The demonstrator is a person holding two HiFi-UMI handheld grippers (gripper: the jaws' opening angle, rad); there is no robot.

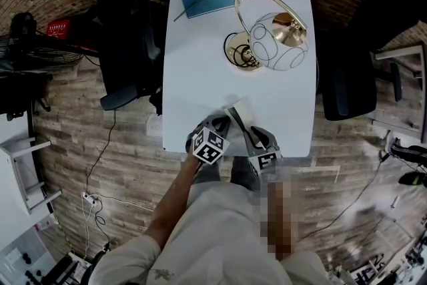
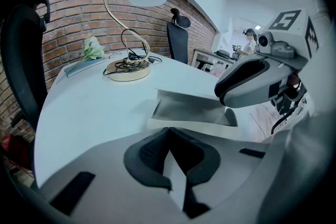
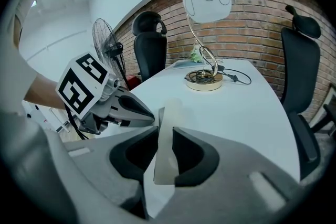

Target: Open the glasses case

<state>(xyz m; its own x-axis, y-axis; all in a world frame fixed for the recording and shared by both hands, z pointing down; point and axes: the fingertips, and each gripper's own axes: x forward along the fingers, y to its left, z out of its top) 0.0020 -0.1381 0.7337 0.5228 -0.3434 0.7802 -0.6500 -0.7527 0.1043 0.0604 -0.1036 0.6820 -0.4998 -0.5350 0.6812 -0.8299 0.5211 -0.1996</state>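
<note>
Fingers (image 3: 195,153) of the right gripper (image 3: 166,132) are clamped on a thin cream flap of the glasses case (image 3: 167,157), and this flap stands upright between them. On the other side, the left gripper (image 2: 168,130) has its pads (image 2: 147,157) closed together on the near flat edge of the same case. The case lies partly open at the near edge of the white table (image 1: 200,63), well apart from the lamp (image 1: 275,42).

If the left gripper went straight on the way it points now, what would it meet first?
The case. The left gripper has its tips at the case's near edge, and the opened case with its raised flap lies directly ahead.
</note>
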